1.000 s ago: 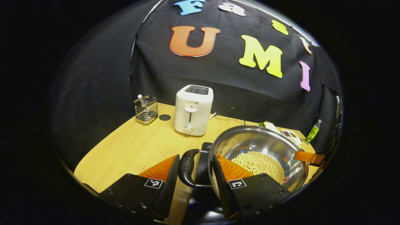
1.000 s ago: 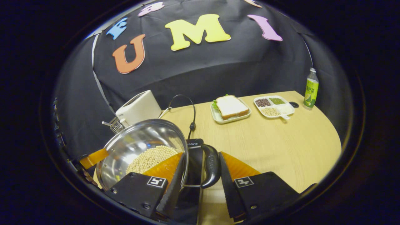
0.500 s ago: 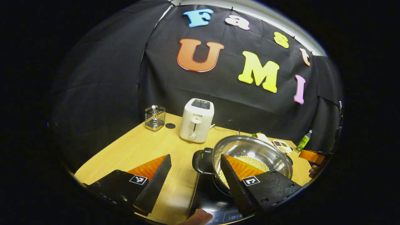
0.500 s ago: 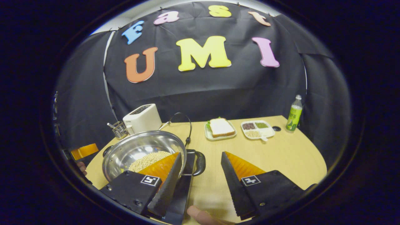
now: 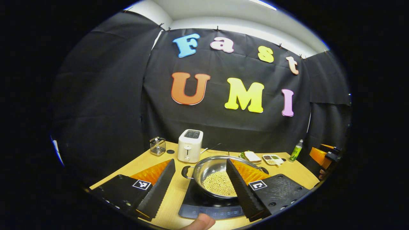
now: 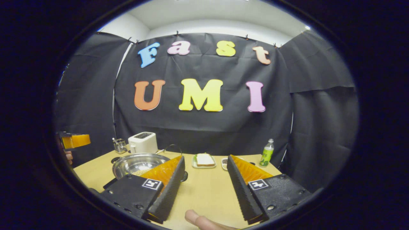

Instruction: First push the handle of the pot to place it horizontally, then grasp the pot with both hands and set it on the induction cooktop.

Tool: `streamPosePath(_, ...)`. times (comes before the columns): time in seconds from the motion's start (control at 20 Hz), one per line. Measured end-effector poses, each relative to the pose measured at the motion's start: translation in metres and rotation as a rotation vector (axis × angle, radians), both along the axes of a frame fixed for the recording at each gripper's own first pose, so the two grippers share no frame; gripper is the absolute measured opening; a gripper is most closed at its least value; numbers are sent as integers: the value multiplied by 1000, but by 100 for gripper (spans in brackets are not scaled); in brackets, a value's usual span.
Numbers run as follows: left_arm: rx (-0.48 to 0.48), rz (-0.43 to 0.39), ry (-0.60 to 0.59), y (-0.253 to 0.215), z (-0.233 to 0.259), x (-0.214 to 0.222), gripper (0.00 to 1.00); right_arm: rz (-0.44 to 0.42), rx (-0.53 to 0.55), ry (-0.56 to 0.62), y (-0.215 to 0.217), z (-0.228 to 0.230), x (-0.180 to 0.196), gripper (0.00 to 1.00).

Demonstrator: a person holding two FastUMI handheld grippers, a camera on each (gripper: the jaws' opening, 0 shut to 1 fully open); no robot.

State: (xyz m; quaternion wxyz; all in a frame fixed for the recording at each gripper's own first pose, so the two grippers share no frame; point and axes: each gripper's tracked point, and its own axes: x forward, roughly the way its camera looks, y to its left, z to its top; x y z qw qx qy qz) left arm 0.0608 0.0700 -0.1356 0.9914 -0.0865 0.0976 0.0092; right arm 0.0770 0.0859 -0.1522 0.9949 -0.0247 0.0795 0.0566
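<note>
A steel pot [image 5: 207, 168] with pale beans [image 5: 218, 186] in it sits on the black induction cooktop [image 5: 204, 209]. Its black handles point left and right; one handle [image 5: 185, 172] shows at the pot's left. My left gripper [image 5: 200, 161] hovers open, above and in front of the pot, holding nothing. In the right gripper view the pot [image 6: 134, 163] lies low at the left, and my right gripper [image 6: 205, 158] stands open over the table with nothing between its fingers. Farther off, the right gripper [image 5: 322, 155] shows at the right edge and the left gripper [image 6: 75, 141] at the left edge.
On the wooden table [image 5: 140, 163] at the back stand a white toaster [image 5: 190, 145], a wire utensil holder [image 5: 157, 146], a sandwich plate [image 5: 251, 156], a divided bean tray [image 5: 272, 158] and a green bottle [image 5: 296, 150]. A fingertip [image 6: 198, 220] shows at the bottom.
Both grippers have come off the pot's handles and drawn back and upward. The pot stays on the cooktop and now looks smaller and farther away.
</note>
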Motion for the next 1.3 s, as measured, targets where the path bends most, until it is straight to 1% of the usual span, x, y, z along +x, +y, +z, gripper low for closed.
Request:
streamPosePath(0.05,1,-2,-26,-8,16,-4,95,-14,13,-24,-12,11,-8,92)
streamPosePath(0.1,-1,-6,-53,-14,32,-12,95,-29,27,-43,-22,23,-23,100)
streamPosePath(0.2,20,5,-100,-21,57,-30,95,-56,54,-62,-43,42,-45,100)
streamPosePath(0.3,53,23,-118,-25,75,-47,95,-79,72,-69,-63,58,-64,100)
streamPosePath(0.35,65,17,-124,-29,82,-53,95,-87,80,-72,-72,66,-73,100)
streamPosePath(0.4,66,11,-134,-34,90,-58,95,-96,88,-81,-82,75,-82,100)
streamPosePath(0.55,26,3,-162,-41,108,-72,95,-134,86,-86,-108,91,-109,100)
streamPosePath(0.6,26,0,-178,-43,114,-75,95,-145,78,-82,-116,94,-118,99)
streamPosePath(0.7,32,6,-193,-43,119,-81,95,-170,102,-104,-128,107,-130,99)
streamPosePath(0.85,42,-31,-197,-58,120,-91,95,-172,141,-130,-137,113,-148,100)
streamPosePath(1.0,92,-23,-214,-58,120,-99,95,-182,126,-148,-144,116,-156,99)
streamPosePath(1.15,114,-57,-206,-72,117,-105,95,-176,123,-162,-140,122,-163,100)
streamPosePath(1.3,121,-56,-211,-72,117,-108,95,-149,127,-166,-132,122,-163,99)
